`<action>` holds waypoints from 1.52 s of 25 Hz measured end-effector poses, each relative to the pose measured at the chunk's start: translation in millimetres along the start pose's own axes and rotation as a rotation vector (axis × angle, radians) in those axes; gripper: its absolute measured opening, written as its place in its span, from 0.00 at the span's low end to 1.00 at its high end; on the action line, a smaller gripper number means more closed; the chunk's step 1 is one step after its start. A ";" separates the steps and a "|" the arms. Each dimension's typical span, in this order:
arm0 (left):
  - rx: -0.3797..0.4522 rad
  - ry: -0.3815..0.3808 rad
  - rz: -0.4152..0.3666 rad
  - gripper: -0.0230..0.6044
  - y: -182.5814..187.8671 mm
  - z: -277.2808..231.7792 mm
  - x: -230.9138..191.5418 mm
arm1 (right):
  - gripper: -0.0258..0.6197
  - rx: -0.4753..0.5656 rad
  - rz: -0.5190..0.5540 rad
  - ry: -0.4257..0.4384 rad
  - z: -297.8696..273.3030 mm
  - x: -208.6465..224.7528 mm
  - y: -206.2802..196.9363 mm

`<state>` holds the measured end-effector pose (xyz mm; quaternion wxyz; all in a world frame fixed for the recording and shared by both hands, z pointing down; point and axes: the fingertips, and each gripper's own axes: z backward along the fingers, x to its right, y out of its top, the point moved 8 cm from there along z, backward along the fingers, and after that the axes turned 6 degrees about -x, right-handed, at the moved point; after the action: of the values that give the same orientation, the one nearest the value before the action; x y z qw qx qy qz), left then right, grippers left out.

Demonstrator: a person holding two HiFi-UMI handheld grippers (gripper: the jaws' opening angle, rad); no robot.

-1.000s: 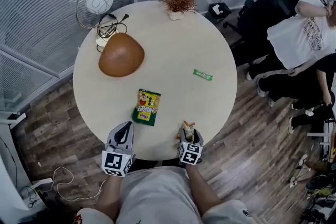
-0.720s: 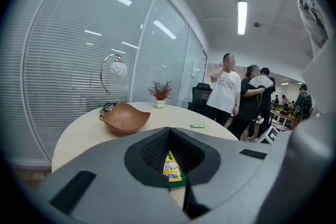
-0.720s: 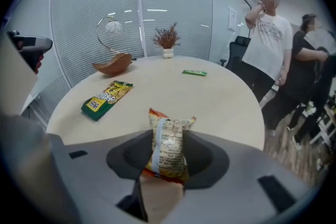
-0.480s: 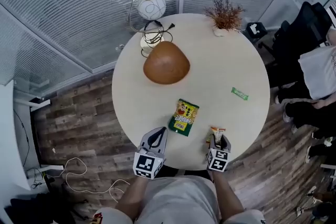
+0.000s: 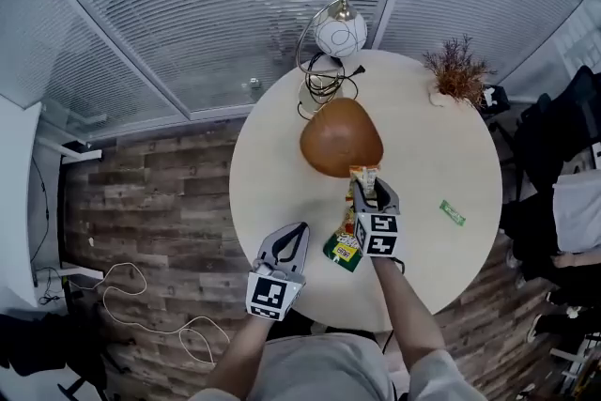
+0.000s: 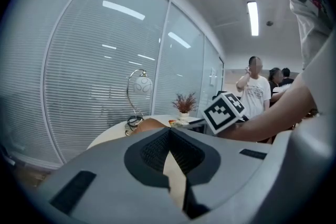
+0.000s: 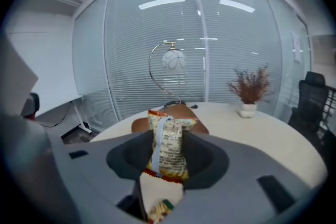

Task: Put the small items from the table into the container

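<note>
The brown container [image 5: 341,136] sits towards the far side of the round table [image 5: 441,155], just in front of the lamp [image 5: 338,33]. From where I stand it shows only a smooth brown surface, and I cannot tell what, if anything, is in it.

The right gripper [image 5: 373,192] is reached out over the middle of the table on a long, straightened forearm, pointing away from the person and slightly down. Its jaws are clamped on a snack packet [image 7: 168,147], which stands upright between them. The packet's top is at the container's near rim, though I cannot tell whether it touches.

The left gripper [image 5: 299,230] hangs back over the near edge of the table with the elbow tucked in. Its jaws are together at the tips and there is nothing between them.

A green and yellow bag [image 5: 342,251] lies flat on the table, partly covered by the right gripper's marker cube. A thin green bar [image 5: 453,212] lies off to the right, well apart from the container. A potted plant [image 5: 457,70] stands at the far right edge.
</note>
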<state>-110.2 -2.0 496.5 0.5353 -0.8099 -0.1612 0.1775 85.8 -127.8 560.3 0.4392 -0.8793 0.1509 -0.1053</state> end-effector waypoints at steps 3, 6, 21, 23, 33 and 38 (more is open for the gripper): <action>0.003 0.045 0.028 0.02 1.9 -1.0 -14.3 | 0.32 -0.025 0.058 0.039 -48.0 -14.0 31.4; 0.002 0.079 0.051 0.02 5.4 2.9 -23.6 | 0.32 -0.094 0.090 0.054 -92.5 -19.2 40.4; -0.013 0.136 0.095 0.02 -7.6 5.9 -28.6 | 0.39 -0.160 0.056 0.012 -128.2 -7.5 47.9; -0.002 0.119 0.085 0.02 -3.0 1.0 -25.6 | 0.36 -0.098 0.053 0.010 -105.6 -5.2 55.1; 0.039 0.024 0.048 0.02 8.3 -7.3 -5.7 | 0.07 0.201 0.053 0.087 70.6 -13.0 33.8; 0.003 -0.005 0.026 0.02 -2.3 -4.3 8.5 | 0.07 0.120 -0.025 0.067 119.3 -31.8 -36.0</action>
<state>-100.9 -0.8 499.2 0.5336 -0.8109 -0.1515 0.1867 100.2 -7.6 516.9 0.4844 -0.8493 0.1480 -0.1491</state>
